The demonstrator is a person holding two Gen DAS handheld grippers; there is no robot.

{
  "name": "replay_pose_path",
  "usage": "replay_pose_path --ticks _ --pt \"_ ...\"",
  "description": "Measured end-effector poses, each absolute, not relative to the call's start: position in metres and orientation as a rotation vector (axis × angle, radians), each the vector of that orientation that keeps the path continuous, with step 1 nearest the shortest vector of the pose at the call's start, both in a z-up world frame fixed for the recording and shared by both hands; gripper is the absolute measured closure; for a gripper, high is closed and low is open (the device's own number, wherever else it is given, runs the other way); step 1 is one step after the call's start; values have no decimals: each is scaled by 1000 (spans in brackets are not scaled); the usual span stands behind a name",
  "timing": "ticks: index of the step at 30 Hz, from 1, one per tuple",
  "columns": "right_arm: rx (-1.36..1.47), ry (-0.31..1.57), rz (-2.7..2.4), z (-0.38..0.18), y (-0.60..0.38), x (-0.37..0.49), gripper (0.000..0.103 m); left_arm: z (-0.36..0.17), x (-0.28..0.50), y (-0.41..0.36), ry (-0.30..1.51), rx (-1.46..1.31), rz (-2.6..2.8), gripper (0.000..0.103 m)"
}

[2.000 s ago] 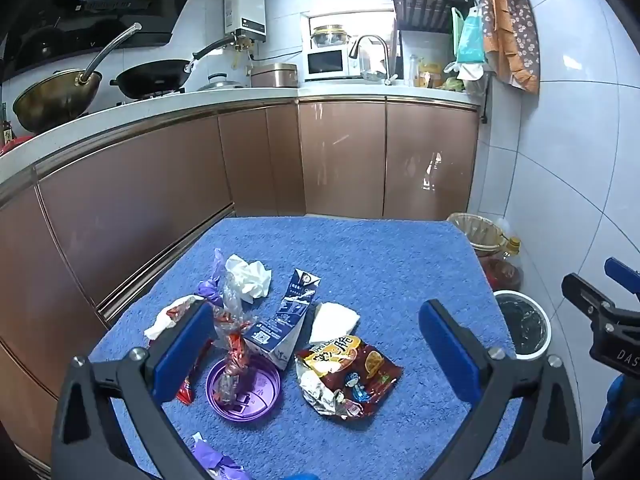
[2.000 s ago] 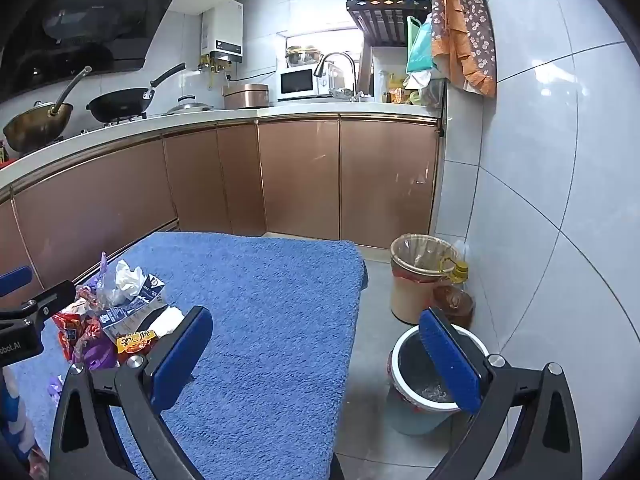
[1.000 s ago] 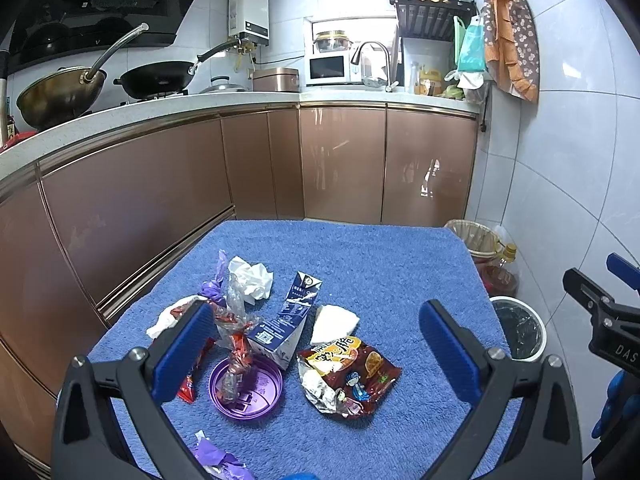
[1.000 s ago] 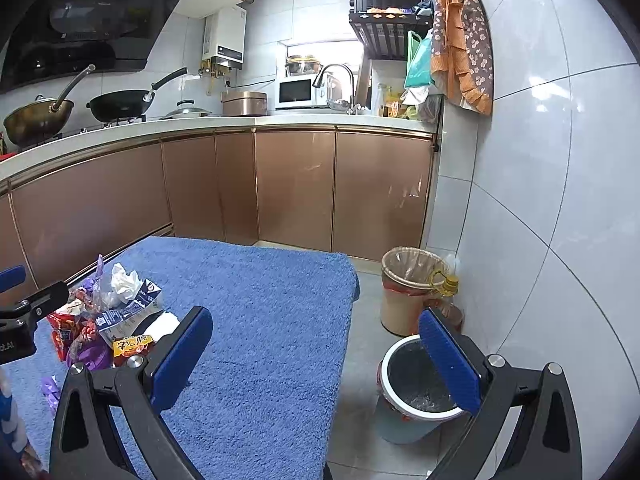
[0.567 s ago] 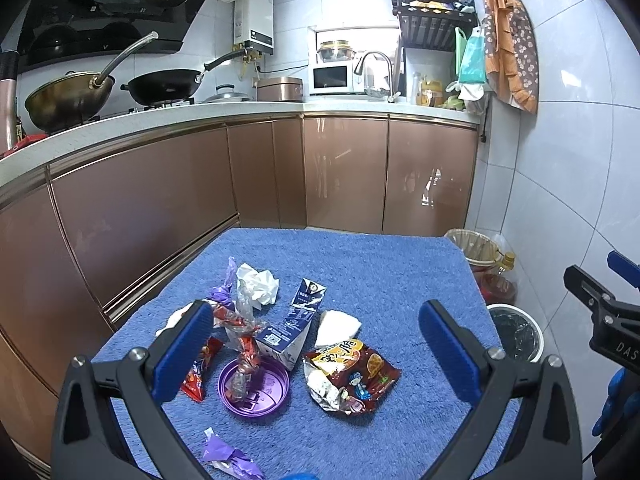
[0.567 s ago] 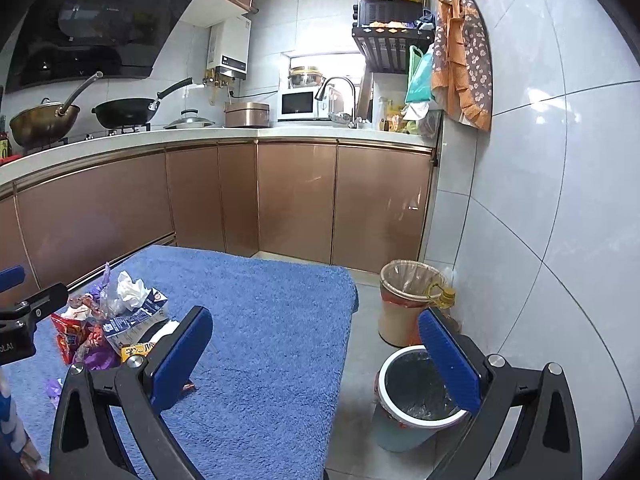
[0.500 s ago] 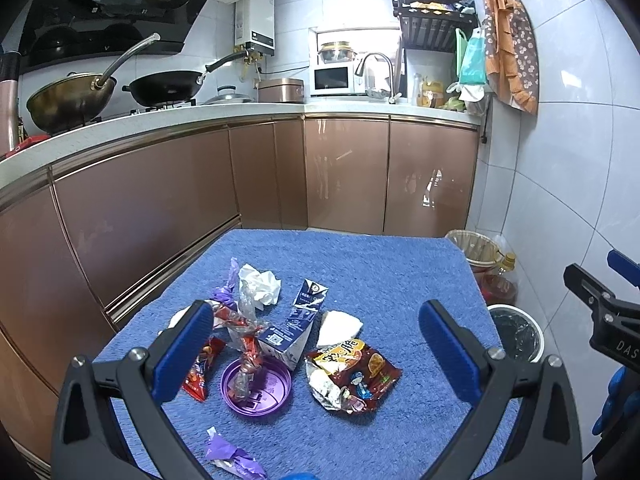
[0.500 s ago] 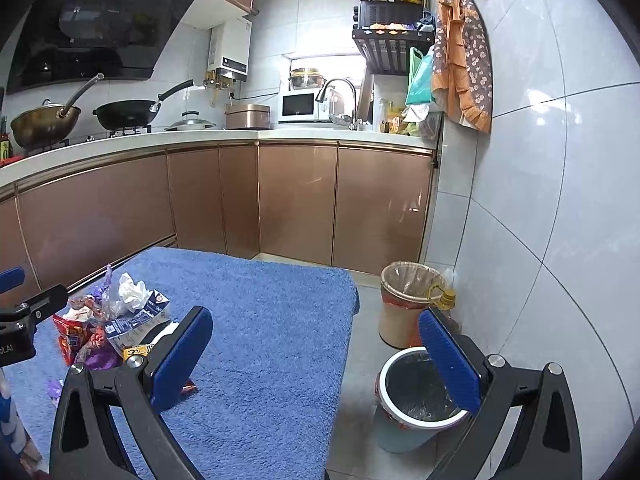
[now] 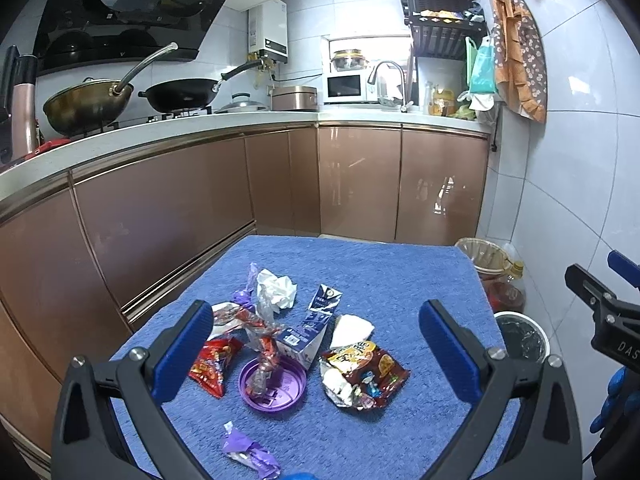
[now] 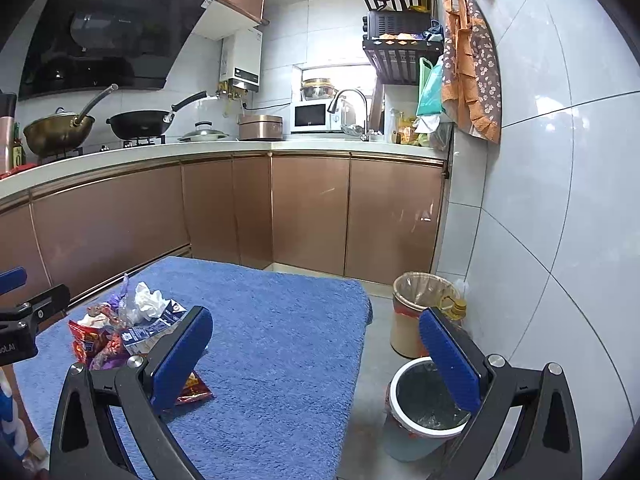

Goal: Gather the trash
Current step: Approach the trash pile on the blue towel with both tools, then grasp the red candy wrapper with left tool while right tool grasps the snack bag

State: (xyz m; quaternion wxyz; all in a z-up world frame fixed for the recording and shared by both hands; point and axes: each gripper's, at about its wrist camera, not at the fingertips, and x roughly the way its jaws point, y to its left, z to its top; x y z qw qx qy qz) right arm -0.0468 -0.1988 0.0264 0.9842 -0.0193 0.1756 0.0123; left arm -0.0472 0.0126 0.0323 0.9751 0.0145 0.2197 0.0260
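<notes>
Both grippers hang wide open with nothing in them: the left gripper [image 9: 316,340] is poised above the heap of litter, the right gripper [image 10: 316,348] off to the side, looking past the edge of the blue towel [image 9: 380,264] toward the floor. Under the left one the trash sits bunched together on the towel-covered counter: a brown snack bag [image 9: 362,374] nearest the middle, a purple lid [image 9: 273,385] with a twisted wrapper lying in it, a blue milk carton [image 9: 310,326] tipped over beside a folded white napkin [image 9: 352,326], a red packet [image 9: 214,364], a crumpled tissue [image 9: 276,288] farther back, and a purple candy wrapper [image 9: 248,450] alone at the near edge. Down on the tiles, just beside the counter, stands a white-rimmed bin [image 10: 426,408], with a lined bin [image 10: 420,312] behind it. Nothing looks collected yet, so I'd say this is the approach before a first pick. Next, the left gripper needs to drop onto one piece, probably the snack bag, and pinch it without dragging its neighbours along.
</notes>
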Motion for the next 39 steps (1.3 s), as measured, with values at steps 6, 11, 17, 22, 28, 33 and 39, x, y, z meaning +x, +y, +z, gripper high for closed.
replay_pose_path --ticks 6,11,17,22,28,33,39 --pt "-32 348 62 27 -195 -49 0 35 -58 13 437 48 84 0" --pt "-34 350 91 28 -190 -51 0 34 -64 13 442 65 99 0" --pt "-25 348 118 31 -186 -51 0 34 -67 16 447 71 107 0" --pt "-28 360 147 32 -182 -50 0 32 -66 22 461 55 97 0" --pt "-49 383 187 33 -170 -47 0 29 -62 33 478 27 72 0" --pt "-82 417 266 33 -158 -42 0 27 -57 62 480 -8 102 0" --pt "-109 518 439 17 -135 -19 8 14 -51 120 521 -42 186 0"
